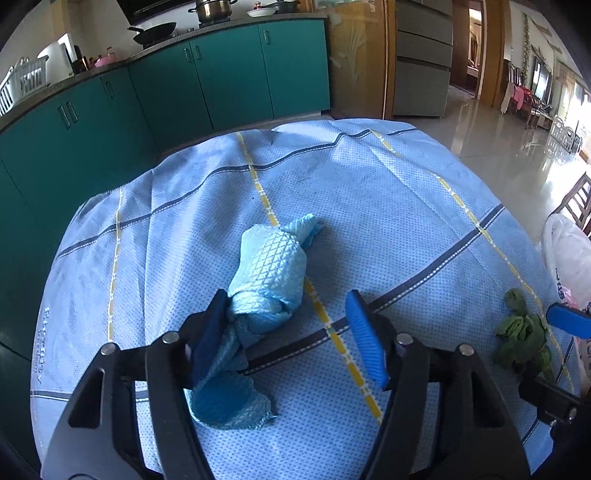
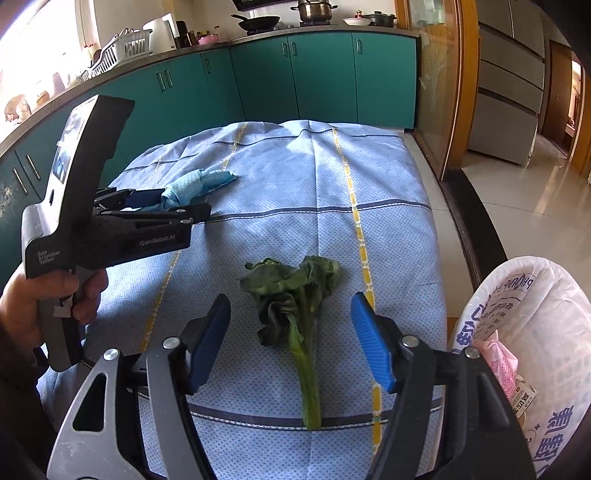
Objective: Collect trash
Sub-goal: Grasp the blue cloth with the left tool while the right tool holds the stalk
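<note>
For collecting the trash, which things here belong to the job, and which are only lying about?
Job:
wilted greens
trash bag
blue cloth
left gripper, jaws open
right gripper, jaws open

Lying about:
tablecloth
wok
pot
dish rack

Ahead of the right hand-held gripper [image 2: 290, 343] the surface [image 2: 388, 177] lay bare beyond the leafy green [image 2: 295, 295] that sat between its parted fingers. To its right, just beside the surface edge, a lined trash bin [image 2: 546, 332] blocked that side. To its left the left hand-held gripper [image 1: 286, 332] stood near, a knotted blue cloth [image 1: 269, 269] against its left finger; bare surface lay beyond the cloth.
</note>
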`<action>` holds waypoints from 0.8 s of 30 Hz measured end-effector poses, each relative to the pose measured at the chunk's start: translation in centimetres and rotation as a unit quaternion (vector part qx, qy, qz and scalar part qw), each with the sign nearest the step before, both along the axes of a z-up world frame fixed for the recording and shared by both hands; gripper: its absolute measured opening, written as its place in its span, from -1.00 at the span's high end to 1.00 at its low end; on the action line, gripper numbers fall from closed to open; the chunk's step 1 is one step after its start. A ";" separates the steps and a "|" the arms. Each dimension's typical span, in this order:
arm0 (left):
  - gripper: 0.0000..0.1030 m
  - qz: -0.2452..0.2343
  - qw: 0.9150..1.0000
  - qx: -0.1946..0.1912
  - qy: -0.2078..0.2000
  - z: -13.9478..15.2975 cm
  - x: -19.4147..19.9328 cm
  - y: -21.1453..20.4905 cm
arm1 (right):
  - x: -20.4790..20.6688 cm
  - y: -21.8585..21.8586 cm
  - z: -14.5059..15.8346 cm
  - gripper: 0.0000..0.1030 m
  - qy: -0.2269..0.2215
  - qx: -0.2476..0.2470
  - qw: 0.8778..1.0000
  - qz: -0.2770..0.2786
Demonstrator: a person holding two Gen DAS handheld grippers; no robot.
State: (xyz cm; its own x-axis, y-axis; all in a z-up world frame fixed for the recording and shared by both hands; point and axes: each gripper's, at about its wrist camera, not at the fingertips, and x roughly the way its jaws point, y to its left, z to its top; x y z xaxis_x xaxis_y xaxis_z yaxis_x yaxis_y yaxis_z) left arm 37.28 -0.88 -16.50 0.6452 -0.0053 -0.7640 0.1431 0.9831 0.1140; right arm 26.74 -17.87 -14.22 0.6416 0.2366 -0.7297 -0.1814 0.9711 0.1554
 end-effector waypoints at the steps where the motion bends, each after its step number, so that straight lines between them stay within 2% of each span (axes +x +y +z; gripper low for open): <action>1: -0.23 0.002 1.000 -0.002 0.001 0.0 0.1 0.0 | 0.0 0.0 0.0 -0.29 0.000 -0.001 1.000 0.000; 3: 0.18 0.015 1.000 0.012 0.002 0.1 0.1 0.0 | 0.0 0.1 -0.1 -0.29 0.001 -0.002 1.000 0.001; 5: 0.34 0.020 1.000 0.014 0.000 0.3 0.1 0.3 | 0.0 0.0 -0.2 -0.29 0.001 -0.003 1.000 0.000; 8: 0.37 0.028 0.999 -0.020 0.003 0.8 0.0 1.3 | 0.0 0.0 -0.2 -0.29 0.001 -0.004 1.000 -0.002; 13: 0.38 0.027 0.999 -0.033 -0.005 1.9 -1.2 1.4 | 0.2 -0.1 -0.5 -0.29 0.007 -0.010 1.000 -0.006; 22: 0.38 0.006 0.996 -0.065 -0.069 6.2 -8.1 1.1 | 0.4 0.0 -0.9 -0.29 0.020 -0.001 1.000 0.001; 23: 0.38 0.002 0.994 -0.071 -0.078 6.6 -8.8 1.0 | 0.4 0.0 -1.0 -0.26 0.021 -0.002 1.000 0.003; 24: 0.38 -0.003 0.993 -0.079 -0.090 7.0 -9.8 0.9 | 0.3 0.2 -1.0 -0.11 0.021 -0.003 1.000 0.006</action>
State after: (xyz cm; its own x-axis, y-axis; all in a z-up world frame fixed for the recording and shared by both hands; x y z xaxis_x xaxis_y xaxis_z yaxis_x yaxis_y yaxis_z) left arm 27.44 -0.02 -9.48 0.7704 -0.1202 -0.6261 0.1403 0.9900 -0.0175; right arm 27.07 -17.68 -15.19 0.6082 0.2387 -0.7571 -0.1860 0.9700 0.1564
